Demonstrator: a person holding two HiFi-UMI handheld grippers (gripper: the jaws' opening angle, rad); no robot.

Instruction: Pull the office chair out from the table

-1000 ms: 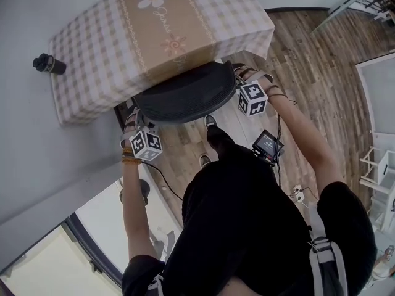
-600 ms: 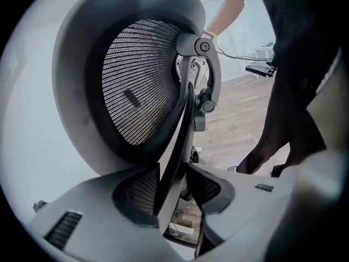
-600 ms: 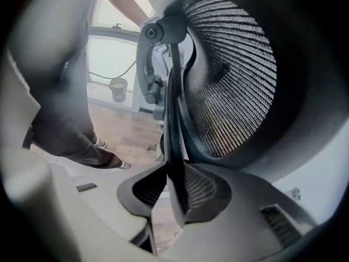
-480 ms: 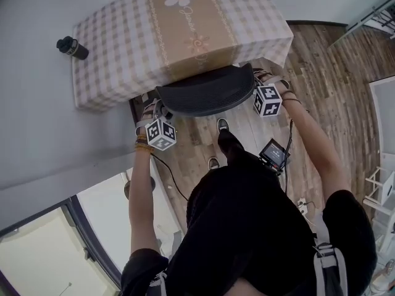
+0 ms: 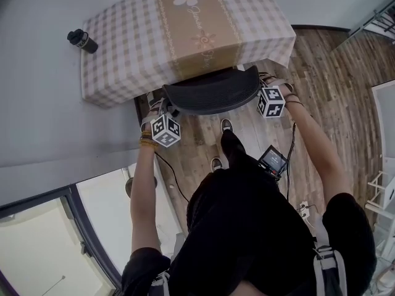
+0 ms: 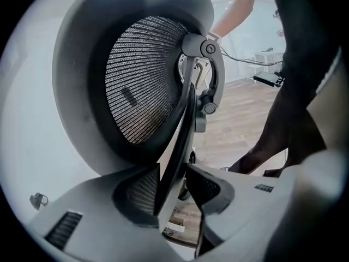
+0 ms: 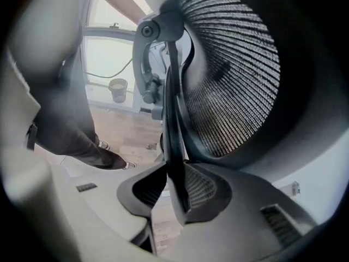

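The office chair's black mesh backrest [image 5: 210, 91] stands against the near edge of the table [image 5: 185, 36], which has a checked cloth with a beige flower strip. My left gripper [image 5: 162, 108] is at the backrest's left end and my right gripper [image 5: 260, 81] at its right end. In the left gripper view the backrest's rim [image 6: 182, 119] runs between the jaws of the left gripper [image 6: 174, 183], which are closed on it. In the right gripper view the rim [image 7: 173, 119] is likewise pinched between the pads of the right gripper [image 7: 174, 189]. The seat is hidden under the table.
A black bottle [image 5: 82, 40] stands on the grey surface left of the table. The person's shoes [image 5: 226, 126] stand on the wood floor just behind the chair. A small screen [image 5: 272, 161] hangs at the person's waist. White shelving [image 5: 382, 190] is at the far right.
Both grippers have shifted a little across the floor, still on the ends of the backrest. The head camera has swung, so the table and bottle sit further right in the picture.
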